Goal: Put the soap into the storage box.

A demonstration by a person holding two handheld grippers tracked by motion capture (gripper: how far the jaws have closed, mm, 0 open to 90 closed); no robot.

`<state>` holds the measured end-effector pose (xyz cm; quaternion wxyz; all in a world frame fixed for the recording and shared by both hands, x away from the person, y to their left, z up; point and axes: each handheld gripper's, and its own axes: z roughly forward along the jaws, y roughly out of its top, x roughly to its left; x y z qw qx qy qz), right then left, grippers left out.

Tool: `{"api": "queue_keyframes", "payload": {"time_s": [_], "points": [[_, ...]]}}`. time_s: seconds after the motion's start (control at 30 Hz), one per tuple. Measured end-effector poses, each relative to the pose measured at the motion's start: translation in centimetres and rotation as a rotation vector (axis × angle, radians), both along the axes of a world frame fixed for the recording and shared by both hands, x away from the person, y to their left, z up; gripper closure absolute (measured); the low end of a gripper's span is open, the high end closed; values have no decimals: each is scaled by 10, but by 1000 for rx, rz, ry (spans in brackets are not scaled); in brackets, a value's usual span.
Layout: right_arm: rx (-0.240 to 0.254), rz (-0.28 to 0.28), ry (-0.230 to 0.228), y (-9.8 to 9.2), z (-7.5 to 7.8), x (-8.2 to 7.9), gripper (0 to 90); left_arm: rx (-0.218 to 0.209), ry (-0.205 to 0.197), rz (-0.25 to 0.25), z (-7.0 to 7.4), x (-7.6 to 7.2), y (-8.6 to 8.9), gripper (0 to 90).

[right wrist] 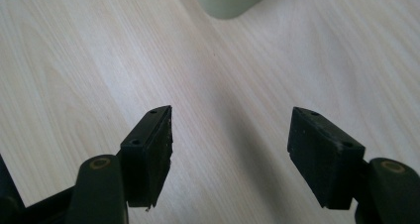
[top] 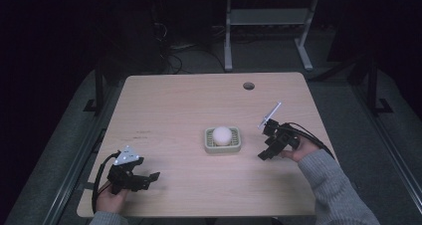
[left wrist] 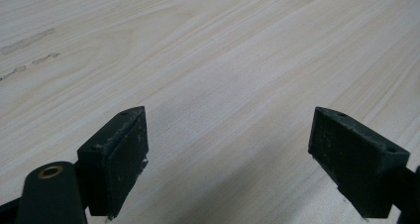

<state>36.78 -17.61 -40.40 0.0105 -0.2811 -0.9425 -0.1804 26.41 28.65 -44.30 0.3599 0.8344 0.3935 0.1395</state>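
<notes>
High view: ball (top: pixel 222 135) sits in dish (top: pixel 238 146), mid-table | right gripper (top: pixel 264 154) just right of dish, parted, empty | left gripper (top: pixel 152 177) near-left, wide, empty | pickup not begun

A pale wooden table (top: pixel 169 110) bears a green dish (top: pixel 223 146).

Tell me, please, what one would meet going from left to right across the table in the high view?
left gripper → white ball in its pale green dish → right gripper
</notes>
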Motion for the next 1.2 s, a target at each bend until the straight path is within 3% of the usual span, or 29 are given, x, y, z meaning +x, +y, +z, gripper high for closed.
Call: {"api": "queue_keyframes", "payload": {"time_s": [1.2], "points": [[40,-63,-14,-38,-14,-35,328,7,2,-1,-1,0,-1,152]]}}
